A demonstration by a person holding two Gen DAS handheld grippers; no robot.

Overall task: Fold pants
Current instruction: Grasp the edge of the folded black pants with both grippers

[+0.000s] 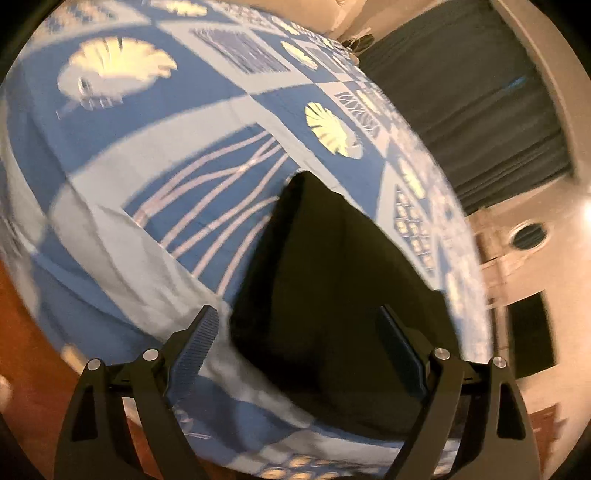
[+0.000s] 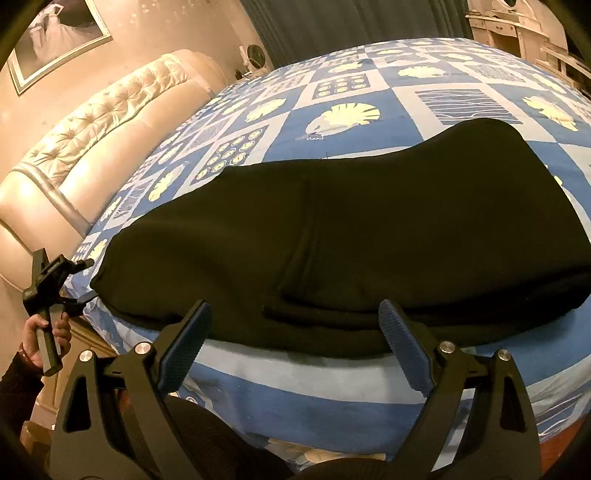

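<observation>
Black pants (image 2: 351, 229) lie folded lengthwise across a blue patterned bedspread (image 2: 295, 391), near its front edge. My right gripper (image 2: 295, 308) is open just over the pants' near edge, with nothing pressed between its blue pads (image 2: 184, 350). At the far left of the right wrist view, a hand holds my left gripper (image 2: 86, 280) beside the pants' left end. In the blurred left wrist view, my left gripper (image 1: 298, 314) is open, and the end of the pants (image 1: 332, 277) shows dark between its fingers without being gripped.
A tufted cream headboard (image 2: 92, 147) stands at the left of the bed and a framed picture (image 2: 55, 33) hangs above it. Dark curtains (image 1: 480, 110) and pale furniture (image 2: 517, 33) lie beyond the bed. The bed's edge drops to a wooden floor (image 1: 22, 295).
</observation>
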